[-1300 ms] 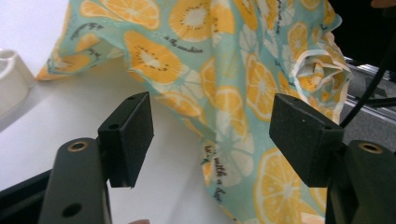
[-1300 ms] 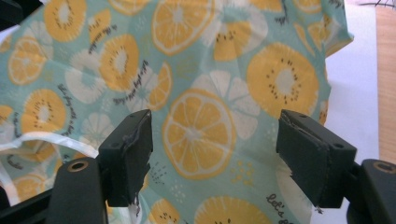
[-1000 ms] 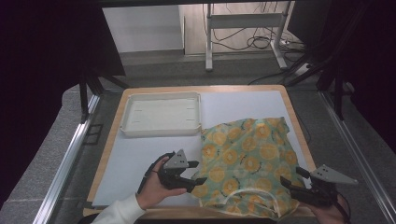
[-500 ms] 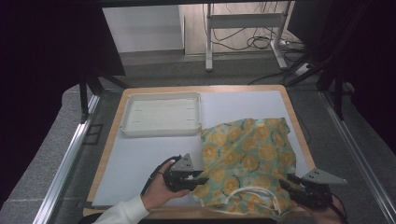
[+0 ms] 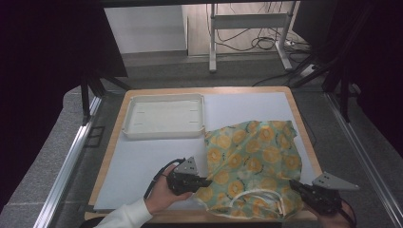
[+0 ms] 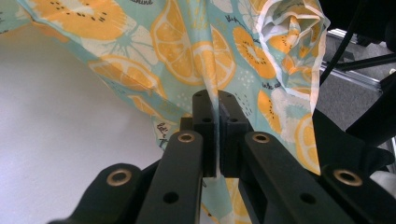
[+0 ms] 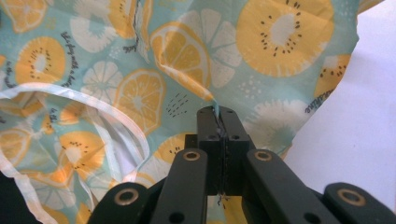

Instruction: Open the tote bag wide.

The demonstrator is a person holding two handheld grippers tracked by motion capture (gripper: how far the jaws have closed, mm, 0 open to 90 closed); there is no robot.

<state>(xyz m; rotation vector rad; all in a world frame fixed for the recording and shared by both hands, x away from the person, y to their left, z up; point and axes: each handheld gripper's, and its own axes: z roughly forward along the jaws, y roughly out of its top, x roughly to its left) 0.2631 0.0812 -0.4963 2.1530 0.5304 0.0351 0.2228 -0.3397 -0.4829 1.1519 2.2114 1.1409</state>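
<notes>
From left to right: my left tool (image 5: pixel 205 181) has just been closing and now pinches the near-left edge of the fruit-print cloth (image 5: pixel 252 161). The cloth lies crumpled on the surface (image 5: pixel 142 161), right of the white tray (image 5: pixel 164 116). My right tool (image 5: pixel 293 185) has likewise just clenched on its near-right edge, so the cloth spans between both tools, long axis left to right.

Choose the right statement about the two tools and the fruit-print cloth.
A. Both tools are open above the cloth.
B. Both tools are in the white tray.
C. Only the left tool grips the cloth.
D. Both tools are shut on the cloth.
D: each gripper view shows a fold of the cloth pinched between closed jaws, for the left tool and the right tool.
</notes>
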